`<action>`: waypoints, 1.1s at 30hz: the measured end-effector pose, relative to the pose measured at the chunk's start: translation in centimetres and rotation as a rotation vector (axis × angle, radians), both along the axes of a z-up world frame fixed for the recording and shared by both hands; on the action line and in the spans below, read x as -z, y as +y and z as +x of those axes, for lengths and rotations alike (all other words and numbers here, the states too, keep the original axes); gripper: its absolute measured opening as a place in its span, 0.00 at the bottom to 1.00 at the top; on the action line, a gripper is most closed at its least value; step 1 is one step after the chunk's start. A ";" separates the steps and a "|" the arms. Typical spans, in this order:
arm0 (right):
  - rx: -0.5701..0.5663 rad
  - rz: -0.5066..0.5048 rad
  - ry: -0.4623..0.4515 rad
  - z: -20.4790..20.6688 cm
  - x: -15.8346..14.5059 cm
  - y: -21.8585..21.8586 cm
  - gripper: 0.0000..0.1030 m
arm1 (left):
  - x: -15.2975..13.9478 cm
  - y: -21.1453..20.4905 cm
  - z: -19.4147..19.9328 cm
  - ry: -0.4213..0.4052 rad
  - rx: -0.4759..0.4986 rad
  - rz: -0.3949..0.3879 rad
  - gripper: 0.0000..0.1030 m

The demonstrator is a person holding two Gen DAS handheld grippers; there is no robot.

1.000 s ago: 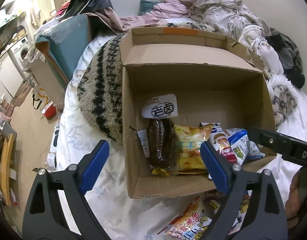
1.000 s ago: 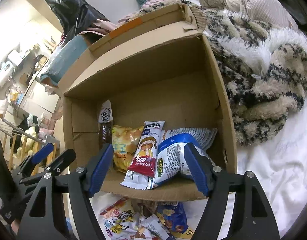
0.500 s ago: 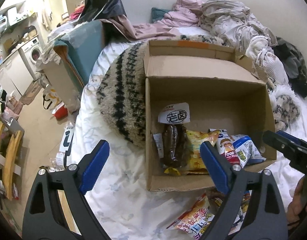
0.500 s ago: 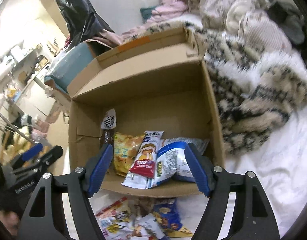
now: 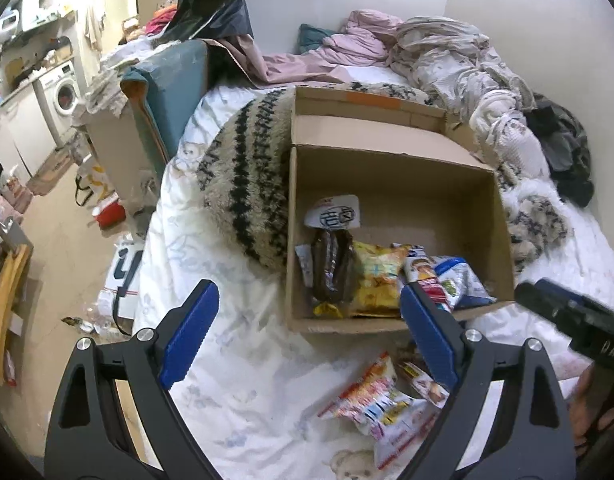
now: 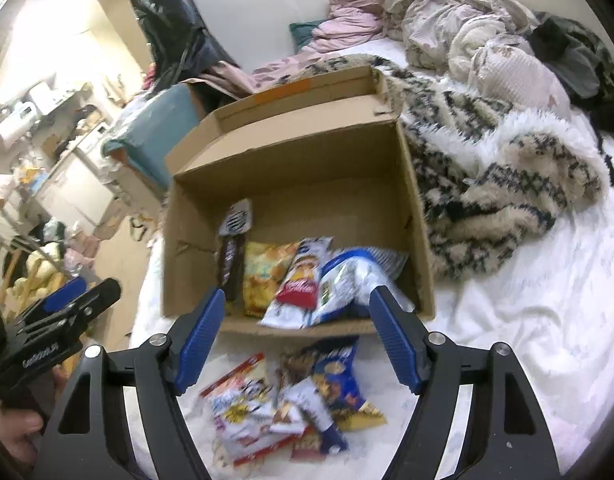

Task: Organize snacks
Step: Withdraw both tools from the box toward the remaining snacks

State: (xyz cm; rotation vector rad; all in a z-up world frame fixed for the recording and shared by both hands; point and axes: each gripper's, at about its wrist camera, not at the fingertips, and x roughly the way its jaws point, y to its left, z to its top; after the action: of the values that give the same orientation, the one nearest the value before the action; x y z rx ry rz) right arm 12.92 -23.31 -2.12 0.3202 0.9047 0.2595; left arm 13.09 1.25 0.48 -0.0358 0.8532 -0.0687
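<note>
Both my views are evenly lit by soft indoor light, brightest and washed out in the room at far left. Fisheye bending curves the edges into black corners. My right view is motion-blurred, smearing the brown cardboard box; my left stays sharper.

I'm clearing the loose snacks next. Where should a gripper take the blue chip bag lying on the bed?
Probably the blue chip bag by its upper crimped edge nearest the box, coming from above: it lies flat, and other packets overlap its lower left.
</note>
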 end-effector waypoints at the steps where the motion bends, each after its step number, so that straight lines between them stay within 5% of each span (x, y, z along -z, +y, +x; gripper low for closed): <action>1: -0.007 0.005 0.006 -0.5 0.0 0.1 0.75 | -0.2 0.1 -0.3 -0.007 -0.002 -0.003 0.88; 5: -0.004 0.016 0.017 -2.2 0.1 0.1 0.76 | -0.2 0.2 -1.3 0.009 -0.003 -0.016 0.98; 7: -0.004 0.028 0.023 -2.7 0.2 0.2 0.94 | 0.2 0.3 -1.8 0.024 -0.004 -0.030 1.00; 9: -0.007 0.028 0.011 -3.4 0.0 0.4 0.99 | 0.8 0.3 -2.1 0.058 0.006 -0.040 1.00; 24: 0.117 -0.006 0.185 -4.4 3.5 -1.8 1.00 | 4.3 -1.3 -4.0 0.181 0.007 0.014 1.00; 33: 0.169 0.147 0.358 -3.9 6.8 -3.5 1.00 | 7.3 -0.7 -3.0 0.307 -0.010 -0.036 1.00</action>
State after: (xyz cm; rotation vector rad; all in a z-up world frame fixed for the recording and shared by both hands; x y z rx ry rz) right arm 8.97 -26.79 -8.90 0.5893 1.2058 0.1132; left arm 10.13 0.52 -6.80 -0.0863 1.1587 -0.0701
